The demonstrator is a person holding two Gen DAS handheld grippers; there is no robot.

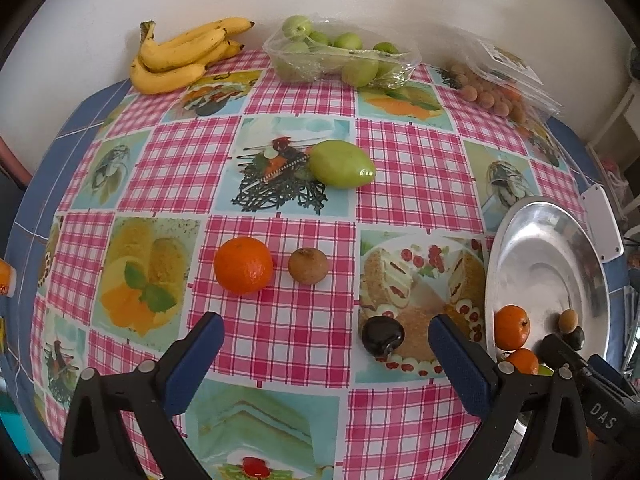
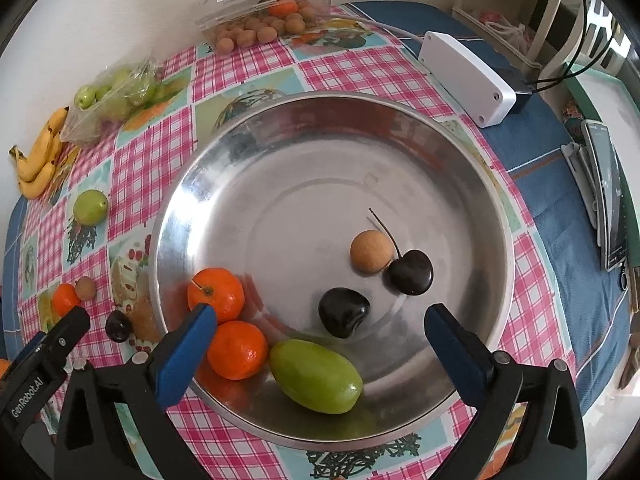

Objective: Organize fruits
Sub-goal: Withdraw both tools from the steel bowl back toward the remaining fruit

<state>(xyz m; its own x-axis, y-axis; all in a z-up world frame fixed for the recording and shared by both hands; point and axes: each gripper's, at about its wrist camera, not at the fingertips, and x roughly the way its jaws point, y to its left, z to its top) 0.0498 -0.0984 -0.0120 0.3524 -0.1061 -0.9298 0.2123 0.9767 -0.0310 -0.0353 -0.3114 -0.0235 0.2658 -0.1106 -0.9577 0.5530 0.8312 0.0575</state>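
Green mango [image 2: 316,376] lies in metal bowl [image 2: 224,152], long axis running near-right to far-left. Left gripper [image 1: 326,344] and right gripper [image 2: 320,330] spread, holding nothing.

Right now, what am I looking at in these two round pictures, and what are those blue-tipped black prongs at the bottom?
Each prong pair is a hand-held grasping tool, with a wide-angle camera looking along its fingers. One picture comes from the left tool, the other from the right tool. Both are open and hold nothing. The left looks over a checked tablecloth with a loose tangerine, a small brown fruit, a green fruit, a dark fruit and bananas. The right hovers above a metal bowl already holding several fruits.
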